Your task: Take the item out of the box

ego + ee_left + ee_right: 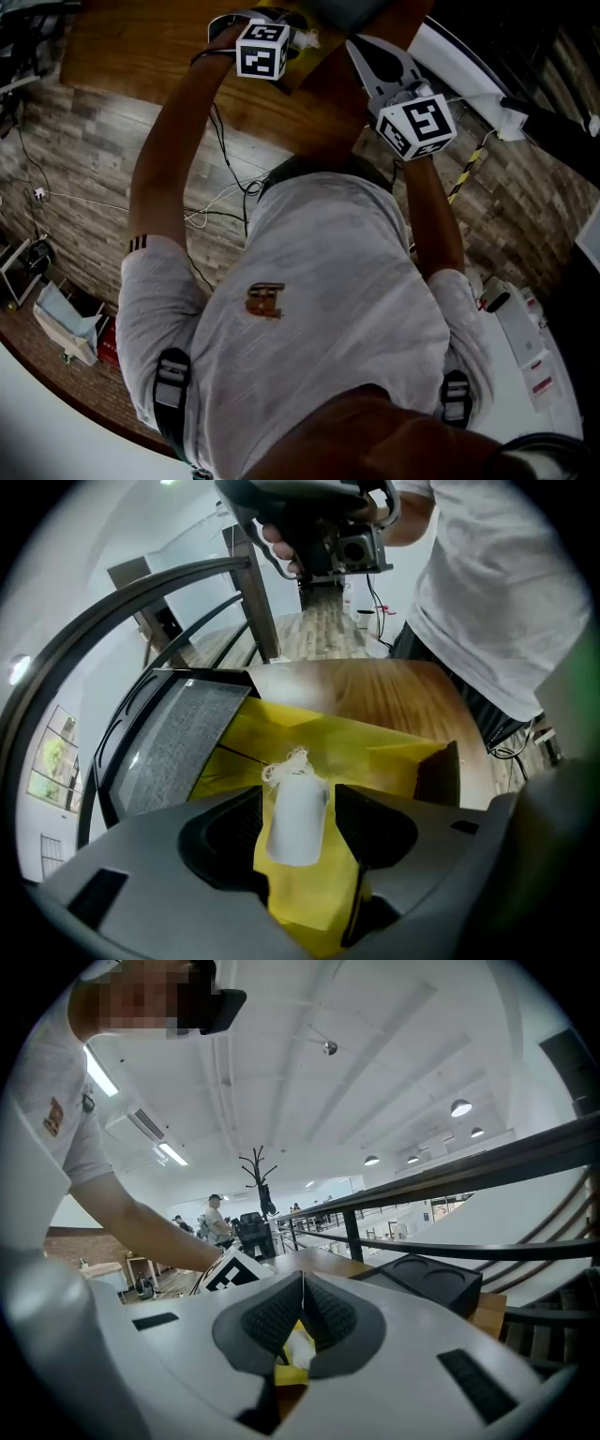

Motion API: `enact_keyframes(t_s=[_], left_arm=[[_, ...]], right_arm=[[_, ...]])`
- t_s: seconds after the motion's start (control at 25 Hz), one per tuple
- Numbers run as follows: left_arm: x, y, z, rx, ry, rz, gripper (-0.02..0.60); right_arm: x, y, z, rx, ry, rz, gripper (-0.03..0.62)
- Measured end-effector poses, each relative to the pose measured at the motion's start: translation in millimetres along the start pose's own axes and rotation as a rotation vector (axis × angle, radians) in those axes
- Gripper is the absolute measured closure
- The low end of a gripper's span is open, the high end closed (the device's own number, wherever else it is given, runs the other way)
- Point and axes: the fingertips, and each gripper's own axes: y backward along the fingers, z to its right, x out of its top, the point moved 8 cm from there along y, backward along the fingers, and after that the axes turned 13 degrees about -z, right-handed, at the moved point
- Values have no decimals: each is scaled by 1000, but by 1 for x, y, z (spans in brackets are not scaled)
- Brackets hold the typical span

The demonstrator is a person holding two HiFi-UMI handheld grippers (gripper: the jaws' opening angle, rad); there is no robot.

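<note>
- L tongs [298,797]: spread wide. The item [298,822] sits in the gap btw the pads w/ a thin slit each side, so nothing is pinched.
- Item = small white roll w/ a frayed string tuft at its 12 o'clock end. Long axis runs 12–6 in the L gripper view, i.e. along the tongs, not across them.
- It lies over the open yellow box [384,752], whose flaps spread toward 12 and 2. Can't tell if it rests on the yellow lining or is clear of it.
- R tongs [300,1283]: pressed together at the tips. Yellow + a bit of white show in the slot below the tips at 6.
- That is prob. the box seen through the slot, not a grip. In the L gripper view the R tongs hang at 12, well apart from the box, w/ bare worktop [394,691] btw.
- So L is nearer by far: item is centred in the gap and needs no sideways shift.
- Judgement: next move turns on closing across the short axis, pads at 9 and 3 of the roll, mid-body not on the tuft. Then lift clear of the flaps.
- Risk: roll looks light and round, and could squirt out toward 6 if the squeeze is off-centre.
</note>
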Motion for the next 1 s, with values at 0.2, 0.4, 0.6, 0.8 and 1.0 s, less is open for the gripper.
enact_keyframes(t_s=[0.2,0.4,0.6,0.8,1.0], left_arm=[[2,-12,-6,-26,-11,-12,339],[2,-16,-8,-58,-4,-18,339],[2,-17,-8,-72,6,-13,345],[1,-17,-6,-70,24,-3,371],[-1,-15,-3,-68,59,10,376]], right_arm=[[-4,3,8,-14,-11,-2,562],[-7,9,12,-27,-21,-6,562],[-11,12,13,-32,-27,-9,562],[-13,14,11,-31,-26,-11,562],[-13,16,10,-29,-22,-10,562]])
